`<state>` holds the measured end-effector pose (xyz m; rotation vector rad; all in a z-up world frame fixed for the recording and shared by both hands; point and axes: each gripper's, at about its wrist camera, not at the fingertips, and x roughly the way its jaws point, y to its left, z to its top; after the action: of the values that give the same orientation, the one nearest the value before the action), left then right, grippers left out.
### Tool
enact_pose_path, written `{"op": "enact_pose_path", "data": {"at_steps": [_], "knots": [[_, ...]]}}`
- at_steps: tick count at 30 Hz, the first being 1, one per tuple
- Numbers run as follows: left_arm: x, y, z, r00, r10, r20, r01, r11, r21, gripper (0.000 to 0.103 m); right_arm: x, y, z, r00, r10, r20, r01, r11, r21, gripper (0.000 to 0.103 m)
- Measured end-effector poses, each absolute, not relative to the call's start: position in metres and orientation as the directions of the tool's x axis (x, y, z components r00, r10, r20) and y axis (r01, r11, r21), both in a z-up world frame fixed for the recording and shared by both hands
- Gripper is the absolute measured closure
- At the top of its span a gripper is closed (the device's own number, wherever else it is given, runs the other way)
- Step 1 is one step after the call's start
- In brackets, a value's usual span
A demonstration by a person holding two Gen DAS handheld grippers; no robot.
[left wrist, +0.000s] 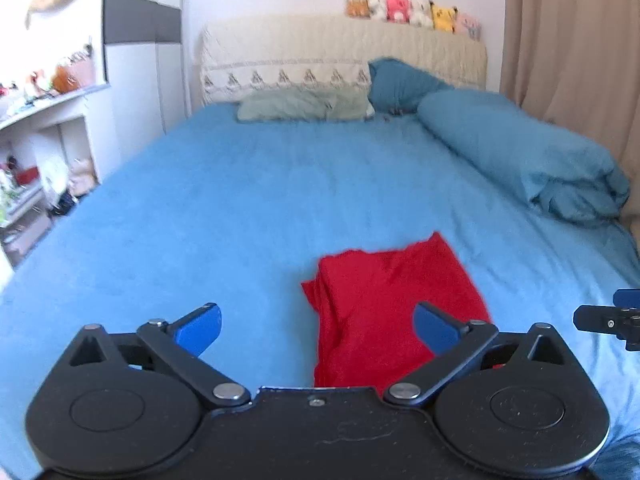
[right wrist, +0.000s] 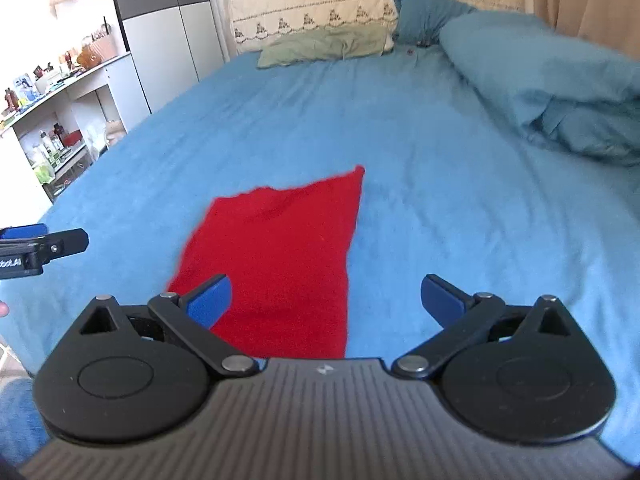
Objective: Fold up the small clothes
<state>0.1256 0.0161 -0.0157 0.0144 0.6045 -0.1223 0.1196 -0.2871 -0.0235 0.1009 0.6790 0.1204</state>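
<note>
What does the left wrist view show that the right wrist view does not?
Only the left wrist view: plush toys along the headboard top, and the red garment's stacked folds at its left edge. Only the right wrist view: a fingertip at the left border. Both: red garment on the blue bed, both tongs open and empty, green pillow.

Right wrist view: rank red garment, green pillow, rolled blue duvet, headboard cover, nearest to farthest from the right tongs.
1. Red garment, folded on the bed just ahead of the open right tongs, slightly left.
2. Rolled blue duvet, along the right side of the bed.
3. Green pillow, at the head of the bed, left of centre.
4. Headboard cover, cream, upright behind the pillow.
</note>
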Motion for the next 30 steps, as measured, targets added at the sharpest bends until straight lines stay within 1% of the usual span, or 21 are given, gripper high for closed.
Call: {"op": "enact_pose_path", "data": {"at_steps": [4,8,11,17,23,30], "knots": [[0.091,0.016,0.011,0.801,-0.073,-0.594,0.074,0.997,-0.023,0.0,0.083,-0.271,0.014,0.779,0.067,-0.623,-0.039,0.998,0.058,0.0],[0.052,0.02,0.022,0.791,-0.053,-0.609,0.054,0.998,-0.017,0.0,0.052,-0.262,0.025,0.755,0.038,-0.655,-0.012,0.999,0.044,0.0],[0.031,0.02,0.024,0.795,-0.036,-0.605,0.048,0.999,0.003,0.0,0.03,-0.257,0.024,0.73,0.03,-0.683,0.002,0.999,0.047,0.0],[0.009,0.023,0.017,0.781,-0.019,-0.624,0.042,0.999,0.022,0.0,-0.001,-0.252,0.013,0.703,0.017,-0.711,0.022,0.999,0.046,0.0],[0.002,0.019,0.011,0.776,0.003,-0.631,0.047,0.997,0.062,0.0,-0.011,-0.251,0.001,0.682,0.0,-0.731,0.035,0.999,0.033,0.0],[0.0,0.015,0.008,0.773,-0.017,-0.635,0.06,0.997,0.046,0.0,-0.01,-0.253,-0.004,0.672,-0.016,-0.74,0.049,0.999,0.022,0.0]]}}
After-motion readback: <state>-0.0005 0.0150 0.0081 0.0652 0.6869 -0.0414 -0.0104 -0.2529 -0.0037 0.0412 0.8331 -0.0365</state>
